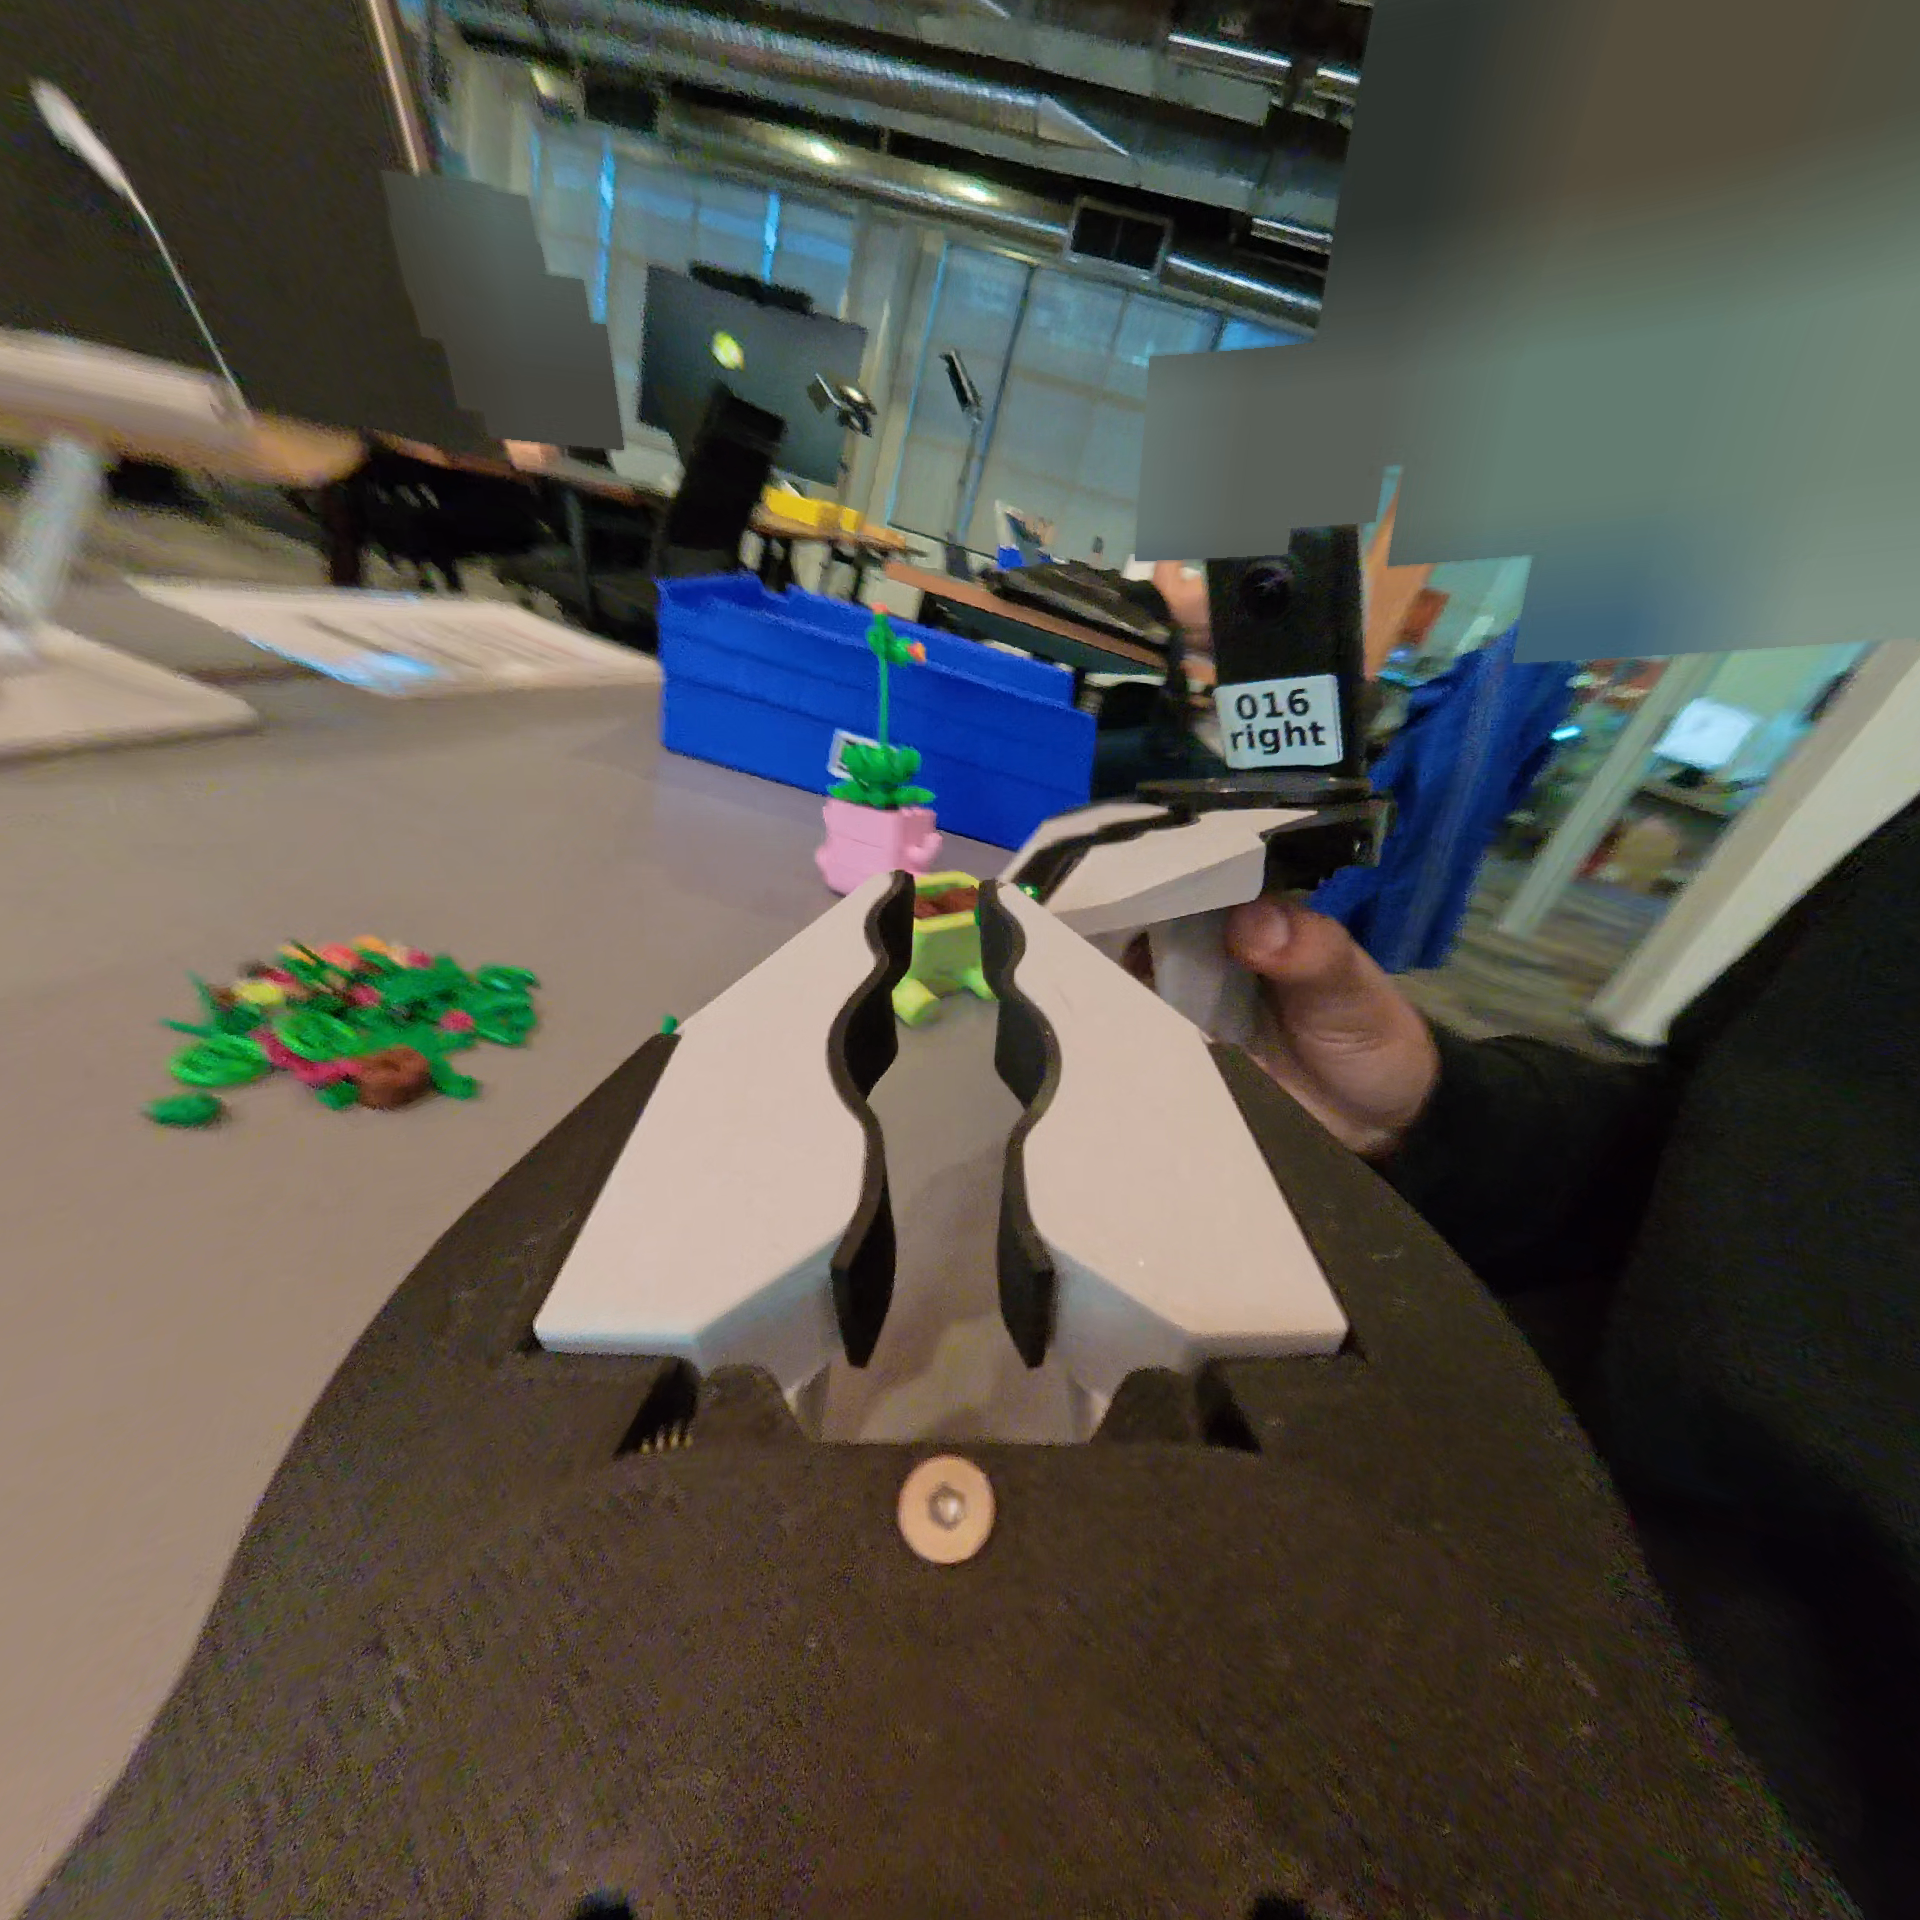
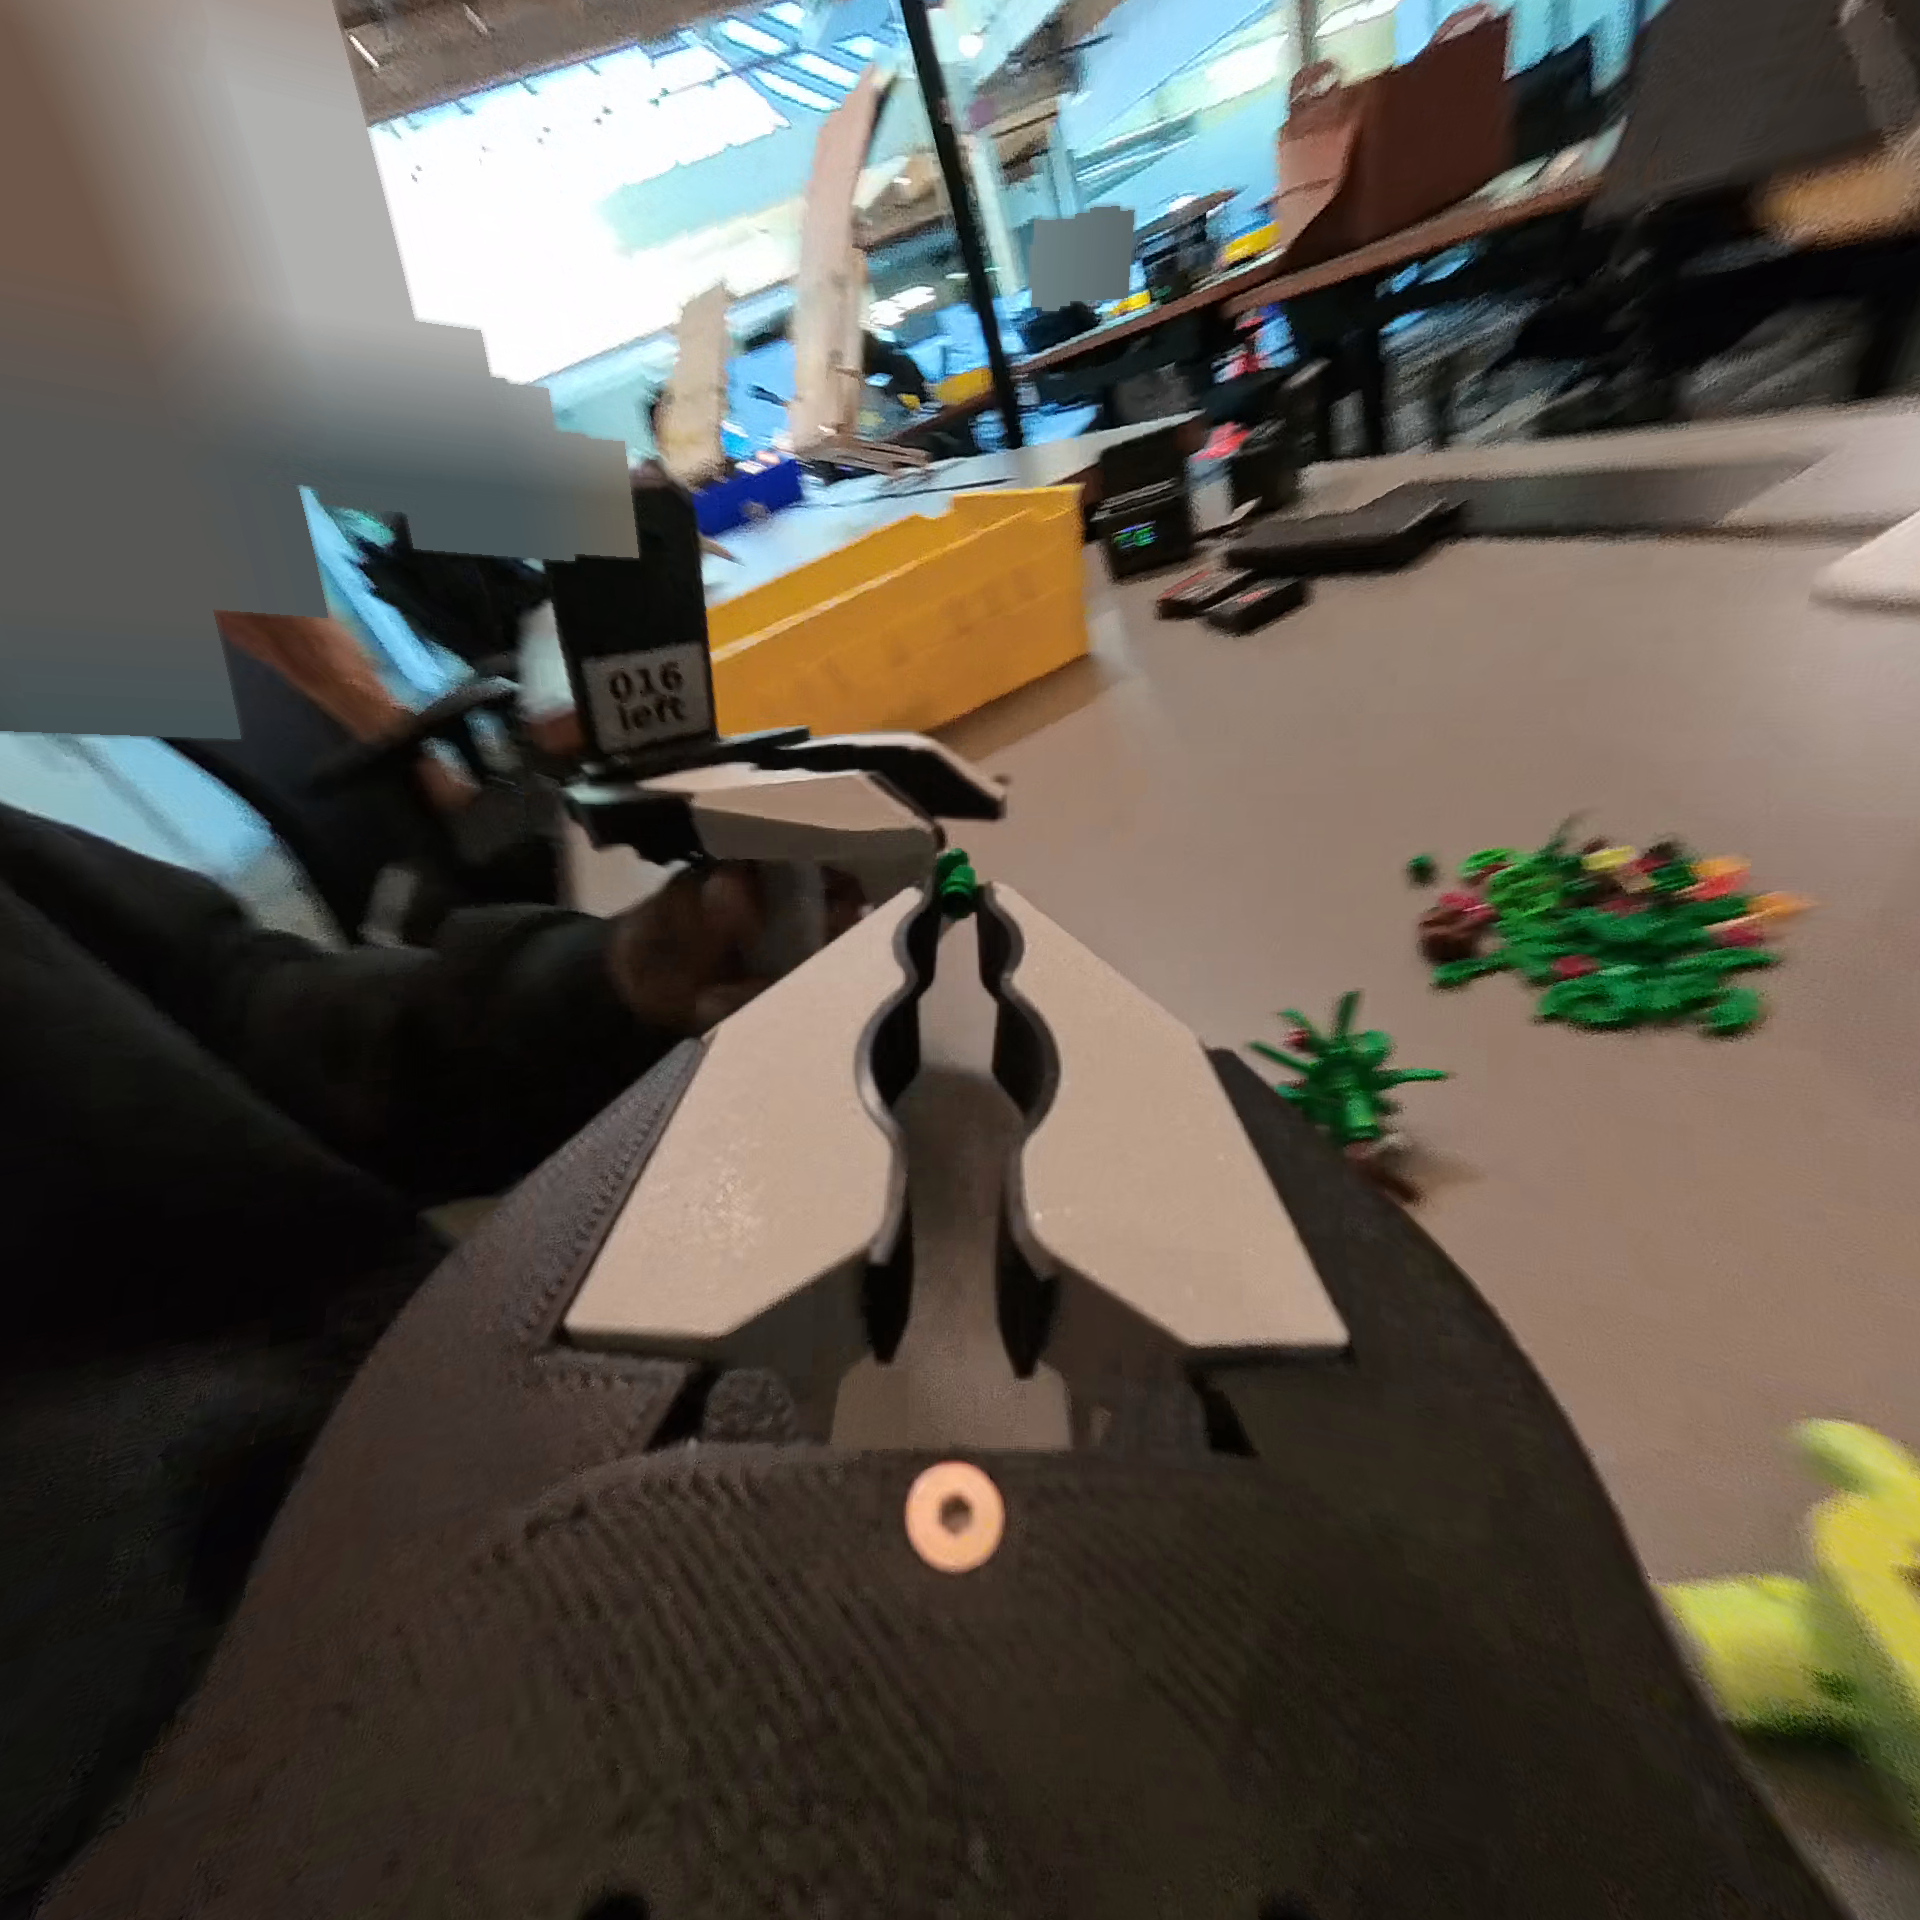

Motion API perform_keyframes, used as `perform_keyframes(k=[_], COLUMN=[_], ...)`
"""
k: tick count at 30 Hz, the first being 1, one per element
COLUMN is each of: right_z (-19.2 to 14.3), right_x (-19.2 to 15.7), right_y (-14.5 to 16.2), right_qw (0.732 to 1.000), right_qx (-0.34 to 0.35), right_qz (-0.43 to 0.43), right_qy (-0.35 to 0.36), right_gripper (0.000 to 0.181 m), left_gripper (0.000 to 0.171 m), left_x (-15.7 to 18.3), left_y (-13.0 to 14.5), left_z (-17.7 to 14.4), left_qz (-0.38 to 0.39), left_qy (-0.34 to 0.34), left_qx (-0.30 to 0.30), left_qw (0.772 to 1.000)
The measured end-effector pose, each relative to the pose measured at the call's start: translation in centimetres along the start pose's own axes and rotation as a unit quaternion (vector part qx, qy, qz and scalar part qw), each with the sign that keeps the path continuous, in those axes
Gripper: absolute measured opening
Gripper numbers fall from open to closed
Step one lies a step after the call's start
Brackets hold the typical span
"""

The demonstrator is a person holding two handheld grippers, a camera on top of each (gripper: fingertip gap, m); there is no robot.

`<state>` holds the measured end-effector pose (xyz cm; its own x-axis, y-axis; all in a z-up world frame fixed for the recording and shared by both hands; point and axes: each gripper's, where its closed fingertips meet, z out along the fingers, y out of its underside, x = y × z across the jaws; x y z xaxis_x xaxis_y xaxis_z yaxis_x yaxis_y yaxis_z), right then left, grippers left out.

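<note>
- Your left gripper (image 1: pixel 935 896) grips a lime-green toy pot (image 1: pixel 940 961) at its fingertips; brown top, stubby feet, held just above the grey table (image 1: pixel 364 1247).
- Your right gripper (image 2: pixel 951 902) is closed on a small dark-green plant piece (image 2: pixel 954 878), pinched at the very tips; it is too blurred to make out its shape.
- The two grippers nearly meet, tips close over the lime pot.
- A pink toy pot (image 1: pixel 878 844) with a tall green stem stands just behind, upright, near a blue bin (image 1: pixel 790 696).
- A loose pile of green and red plant pieces (image 1: pixel 348 1023) lies well to the left, bare table between.
- A leafy green sprig (image 2: pixel 1340 1081) lies alone beside your right gripper.
- A yellow bin (image 2: pixel 904 623) sits farther back on the table.
</note>
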<state>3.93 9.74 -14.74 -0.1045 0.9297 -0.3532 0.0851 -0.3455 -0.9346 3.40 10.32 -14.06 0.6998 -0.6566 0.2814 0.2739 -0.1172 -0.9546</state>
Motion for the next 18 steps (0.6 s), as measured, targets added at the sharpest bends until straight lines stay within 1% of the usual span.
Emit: perform_keyframes(k=[2, 4, 6, 7, 8, 10, 12, 14, 15, 18], right_z=[-0.4, -0.5, -0.5, -0.5, -0.5, -0.3, -0.2, -0.2, -0.2, 0.0], right_x=[0.6, 0.6, 0.7, 0.8, 1.0, 1.3, 1.4, 1.6, 1.6, 1.8], right_y=[-0.3, -0.5, -0.5, -0.4, -0.4, -0.2, 0.0, 0.0, -0.1, 0.2], right_qw=[0.994, 0.979, 0.957, 0.945, 0.933, 0.913, 0.898, 0.887, 0.881, 0.865], right_qx=[0.0, -0.006, -0.015, -0.02, -0.025, -0.036, -0.043, -0.044, -0.042, -0.051], right_qz=[-0.09, -0.177, -0.252, -0.284, -0.312, -0.353, -0.38, -0.398, -0.407, -0.434], right_qy=[0.058, 0.101, 0.141, 0.161, 0.179, 0.204, 0.217, 0.23, 0.237, 0.246], right_gripper=[0.005, 0.005, 0.005, 0.005, 0.005, 0.005, 0.005, 0.005, 0.005, 0.005], left_gripper=[0.019, 0.026, 0.022, 0.016, 0.008, 0.004, 0.006, 0.012, 0.015, 0.018], left_x=[0.3, 0.8, 0.7, 0.5, 0.3, 0.3, 0.1, -0.1, -0.1, 0.2], left_y=[0.9, 1.4, 1.0, 0.7, 0.6, 0.5, 0.7, 1.2, 1.4, 1.6], left_z=[0.5, 0.9, 0.9, 0.8, 0.7, 0.7, 0.8, 0.9, 1.0, 1.2], left_qz=[-0.093, -0.195, -0.267, -0.288, -0.302, -0.313, -0.317, -0.324, -0.33, -0.355], left_qy=[0.044, 0.096, 0.12, 0.124, 0.123, 0.126, 0.118, 0.11, 0.11, 0.124], left_qx=[-0.024, -0.032, -0.005, 0.012, 0.021, 0.022, 0.013, 0.002, -0.003, -0.001], left_qw=[0.994, 0.976, 0.956, 0.95, 0.945, 0.941, 0.941, 0.94, 0.938, 0.927])
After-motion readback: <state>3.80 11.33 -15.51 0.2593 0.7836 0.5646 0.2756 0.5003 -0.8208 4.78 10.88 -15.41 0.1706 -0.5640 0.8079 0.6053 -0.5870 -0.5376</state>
